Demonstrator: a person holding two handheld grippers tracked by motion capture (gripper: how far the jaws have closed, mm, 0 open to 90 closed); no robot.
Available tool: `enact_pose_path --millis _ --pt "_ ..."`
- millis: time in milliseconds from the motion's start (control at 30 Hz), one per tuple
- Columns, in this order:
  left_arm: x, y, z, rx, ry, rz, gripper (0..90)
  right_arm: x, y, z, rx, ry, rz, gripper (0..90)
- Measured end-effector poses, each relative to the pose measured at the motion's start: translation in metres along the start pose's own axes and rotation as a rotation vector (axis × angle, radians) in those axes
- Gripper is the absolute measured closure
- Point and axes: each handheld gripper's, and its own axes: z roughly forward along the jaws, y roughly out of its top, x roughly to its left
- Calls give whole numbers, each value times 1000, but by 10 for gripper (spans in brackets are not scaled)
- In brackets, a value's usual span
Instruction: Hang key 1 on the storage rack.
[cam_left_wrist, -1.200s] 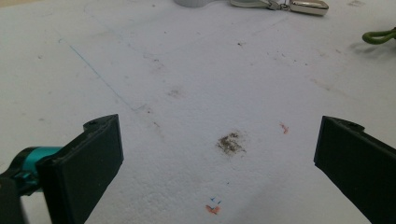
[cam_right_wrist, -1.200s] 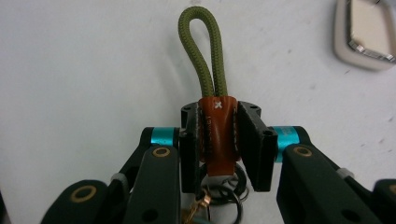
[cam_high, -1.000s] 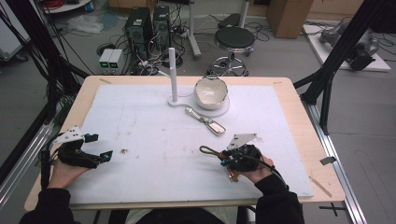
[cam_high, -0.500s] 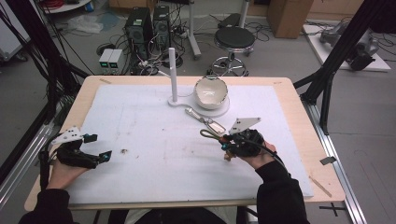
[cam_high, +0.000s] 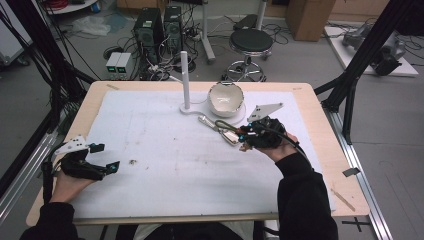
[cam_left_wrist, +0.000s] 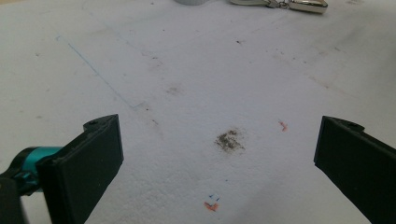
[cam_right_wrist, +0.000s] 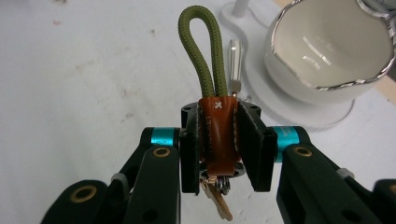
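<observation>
A brown leather key fob (cam_right_wrist: 217, 133) with an olive cord loop (cam_right_wrist: 204, 53) is clamped between the jaws of the right claw (cam_right_wrist: 219, 144), held just beside the white bowl (cam_high: 226, 98) and the upright white post (cam_high: 185, 80) at the far side of the bench (cam_high: 165, 165). The left claw (cam_left_wrist: 219, 154) is held wide over the bare white mat near the bench's left edge.

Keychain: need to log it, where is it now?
The keychain is clamped in the right gripper, right of table centre in the high view, just before the white bowl.
</observation>
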Motion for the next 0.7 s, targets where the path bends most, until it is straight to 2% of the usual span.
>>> enact_pose_path --millis 167,467,700 --pt "1 0 0 -3 2 -4 17 -10 16 -3 -20 16 2 709" --pt "1 0 0 -3 1 -3 17 -19 48 4 15 30 -32 709" --pt "1 0 1 -6 -17 -2 17 -25 73 13 29 52 -52 709"
